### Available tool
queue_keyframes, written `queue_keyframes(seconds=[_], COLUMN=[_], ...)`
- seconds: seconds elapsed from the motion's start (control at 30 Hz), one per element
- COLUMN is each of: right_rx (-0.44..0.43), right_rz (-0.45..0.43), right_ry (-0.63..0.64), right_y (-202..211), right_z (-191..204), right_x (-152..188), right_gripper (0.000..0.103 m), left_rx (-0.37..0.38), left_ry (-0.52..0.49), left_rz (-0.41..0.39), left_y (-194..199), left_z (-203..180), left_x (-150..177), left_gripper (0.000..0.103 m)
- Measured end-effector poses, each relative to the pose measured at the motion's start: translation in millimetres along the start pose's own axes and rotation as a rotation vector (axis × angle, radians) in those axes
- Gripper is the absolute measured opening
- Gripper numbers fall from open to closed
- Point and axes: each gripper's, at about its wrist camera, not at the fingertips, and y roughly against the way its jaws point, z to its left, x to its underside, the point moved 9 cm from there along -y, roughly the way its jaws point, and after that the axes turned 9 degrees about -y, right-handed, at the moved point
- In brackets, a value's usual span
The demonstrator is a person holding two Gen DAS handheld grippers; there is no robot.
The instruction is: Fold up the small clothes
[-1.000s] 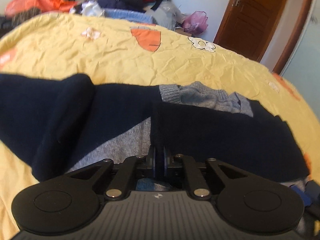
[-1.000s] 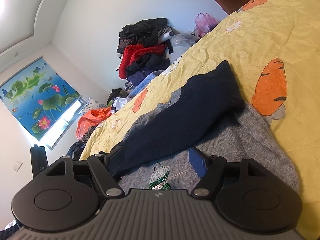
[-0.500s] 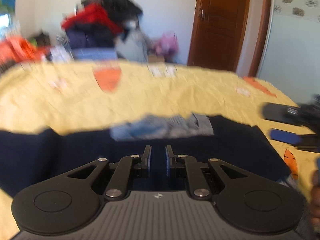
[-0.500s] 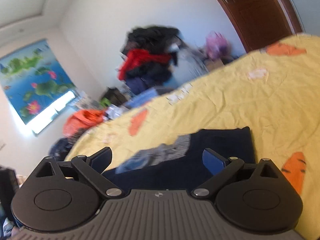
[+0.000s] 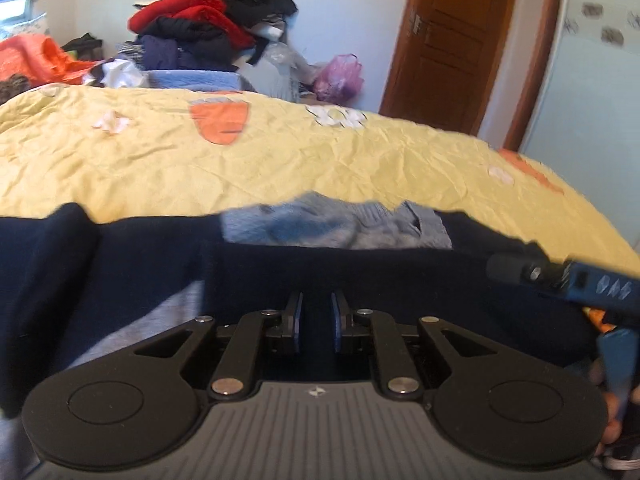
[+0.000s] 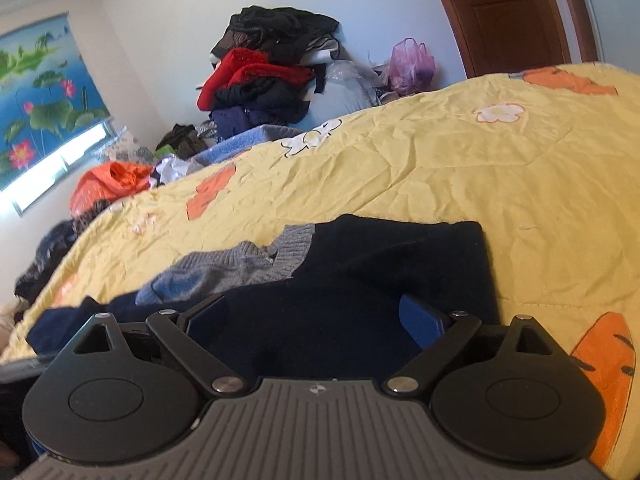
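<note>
- Navy-and-grey sweater (image 5: 360, 276) lies sleeves-folded on near part of yellow quilt (image 5: 280, 160); folds could slump if I drag them.
- My right gripper (image 6: 316, 320) wide, narrowing slightly, empty: may snag sleeve.
- My left gripper (image 5: 317, 320) nearly shut, gripping nothing I can see.

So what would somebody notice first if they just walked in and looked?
Probably the big yellow bedspread with orange carrot prints, filling the middle of both views. On its near edge lies a navy and grey sweater, sleeves folded in, right in front of both grippers. Against the far wall rises a messy pile of clothes, with a bright red garment in it.
</note>
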Motion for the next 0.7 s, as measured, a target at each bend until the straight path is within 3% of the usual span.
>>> queue_keyframes(seconds=[0.07, 0.1, 0.13, 0.2, 0.3, 0.43, 0.47, 0.57, 0.63, 0.7], right_rx=[0.012, 0.014, 0.011, -0.004, -0.024, -0.032, -0.031, -0.025, -0.022, -0.021], right_rz=[0.003, 0.003, 0.002, -0.001, -0.007, -0.011, -0.012, -0.012, -0.011, -0.01], right_ry=[0.025, 0.028, 0.027, 0.01, -0.018, -0.031, -0.03, -0.026, -0.022, -0.02], right_y=[-0.3, -0.3, -0.1, 0.8, 2.7, 3.8, 3.8, 3.3, 2.9, 2.8], right_z=[3.8, 4.5, 4.7, 3.3, 0.9, 0.0, 0.2, 0.0, 0.5, 0.6], right_x=[1.6, 1.7, 1.8, 0.7, -0.5, -0.5, -0.4, -0.4, -0.2, 0.1], right_gripper=[0.097, 0.097, 0.097, 0.098, 0.098, 0.098, 0.098, 0.098, 0.098, 0.099], left_rx=[0.013, 0.006, -0.022, -0.135, -0.275, -0.449, -0.453, -0.328, -0.292, -0.269], left_ry=[0.041, 0.065, 0.094, 0.161, 0.318, 0.675, 0.789, 1.091, 1.206, 1.232], left_rz=[-0.048, -0.08, -0.115, -0.193, -0.219, -0.206, -0.208, -0.235, -0.264, -0.295], left_y=[23.6, 37.6, 51.7, 79.2, 103.7, 121.9, 124.1, 119.7, 114.3, 111.1], left_z=[20.4, 35.7, 55.0, 103.6, 189.0, 305.4, 327.7, 369.5, 379.6, 385.9], left_x=[-3.0, -4.5, -6.4, -8.6, -5.6, 21.1, 32.2, 64.1, 77.9, 81.4], left_gripper=[0.029, 0.05, 0.079, 0.096, 0.096, 0.096, 0.096, 0.096, 0.095, 0.095])
